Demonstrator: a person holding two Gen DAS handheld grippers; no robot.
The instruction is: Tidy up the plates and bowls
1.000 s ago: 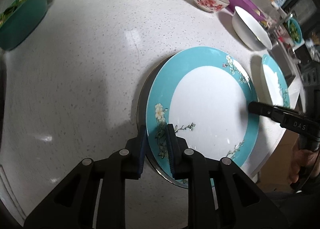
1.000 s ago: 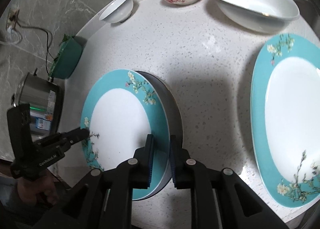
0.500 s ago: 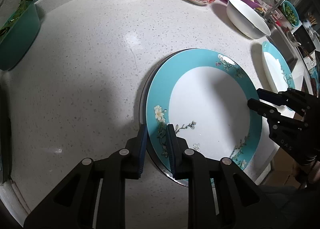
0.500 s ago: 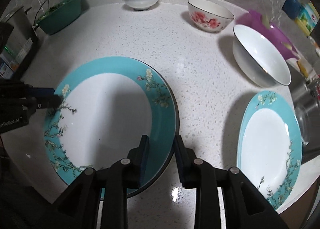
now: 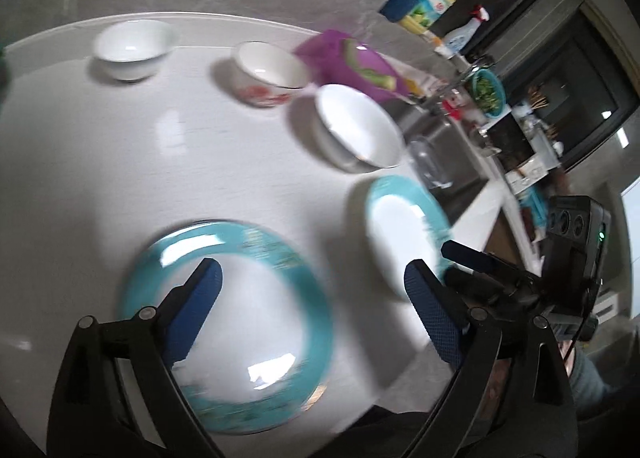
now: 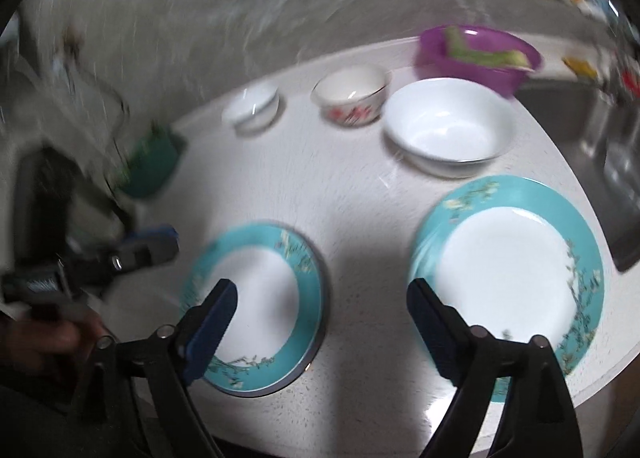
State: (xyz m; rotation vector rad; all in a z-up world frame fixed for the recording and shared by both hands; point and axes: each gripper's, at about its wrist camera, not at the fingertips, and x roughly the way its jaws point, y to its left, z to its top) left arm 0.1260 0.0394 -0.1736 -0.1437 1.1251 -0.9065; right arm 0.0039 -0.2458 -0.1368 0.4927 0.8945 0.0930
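With both jaws just spread wide, the left claw (image 5: 312,298) and right claw (image 6: 320,312) hover released above the near teal plate (image 6: 308,278) on the table (image 6: 352,197); a second plate (image 6: 516,274) lies right, three bowls (image 6: 448,129) farther.

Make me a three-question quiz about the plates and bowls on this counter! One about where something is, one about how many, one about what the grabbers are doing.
1. Where does the purple tub stand?
A. behind the big white bowl
B. on a teal plate
C. in the sink

2. How many bowls stand in the row?
A. one
B. three
C. five

3. How are the left gripper and right gripper?
A. both open, holding nothing
B. both clamped on a plate
C. one holding a bowl

Answers: 1 A, it sits just past that bowl's rim. 2 B, small white bowl, flowered bowl and big white bowl. 3 A, the jaws have just been opening and stand wide above the teal plate.
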